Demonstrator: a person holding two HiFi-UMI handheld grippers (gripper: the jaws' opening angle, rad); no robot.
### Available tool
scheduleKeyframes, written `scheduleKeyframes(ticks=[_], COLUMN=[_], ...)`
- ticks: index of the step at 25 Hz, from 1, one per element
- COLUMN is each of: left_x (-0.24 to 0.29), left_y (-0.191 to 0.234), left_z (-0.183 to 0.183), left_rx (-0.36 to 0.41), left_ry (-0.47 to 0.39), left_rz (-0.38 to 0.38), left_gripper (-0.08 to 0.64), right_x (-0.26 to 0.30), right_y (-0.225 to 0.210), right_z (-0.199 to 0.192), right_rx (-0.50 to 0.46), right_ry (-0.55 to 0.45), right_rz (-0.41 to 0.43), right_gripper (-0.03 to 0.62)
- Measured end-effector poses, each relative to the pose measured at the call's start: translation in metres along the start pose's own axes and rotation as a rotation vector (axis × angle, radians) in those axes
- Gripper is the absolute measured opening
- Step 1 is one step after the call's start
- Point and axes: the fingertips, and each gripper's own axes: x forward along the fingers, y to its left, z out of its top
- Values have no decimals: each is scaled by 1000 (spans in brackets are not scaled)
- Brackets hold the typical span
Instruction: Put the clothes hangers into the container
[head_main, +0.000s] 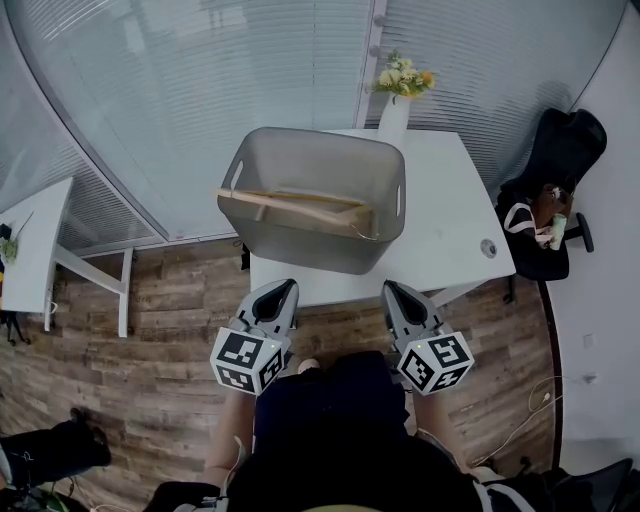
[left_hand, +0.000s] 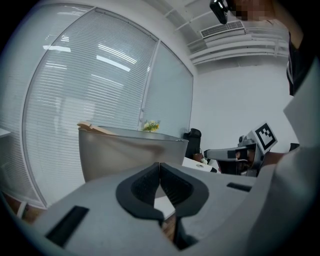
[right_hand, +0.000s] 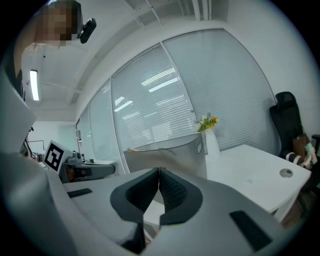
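Wooden hangers (head_main: 300, 206) lie in the bin (head_main: 310, 248) on the surface (head_main: 450, 215). They are probably light, stiff and smooth, best gripped mid-bar. Left tool (head_main: 284, 288) and right tool (head_main: 393, 288) hang closed and empty.

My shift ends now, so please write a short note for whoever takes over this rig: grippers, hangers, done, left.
Left gripper: fingers shut, empty, held before the near edge of the table.
Right gripper: the same.
Hangers: wooden, lying in the grey container on the table, one end over its rim.
Done: the hangers seem to be in.
Left: no other hanger shows on the table; probably nothing.
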Motion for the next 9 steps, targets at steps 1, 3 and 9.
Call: scheduleKeyframes(ticks=[1,3,9], left_x=[0,0,-1], left_y=[0,0,2], left_z=[0,-1,-1], left_rx=[-1,-3,-6], left_ry=[0,2,2], left_rz=[1,1,3], left_gripper=[12,12,12], right_x=[1,1,4], right_y=[1,1,3], right_z=[0,-1,0], right_rx=[0,-1,-1], right_ry=[2,7,8], right_rz=[2,4,8], right_gripper=[29,29,29])
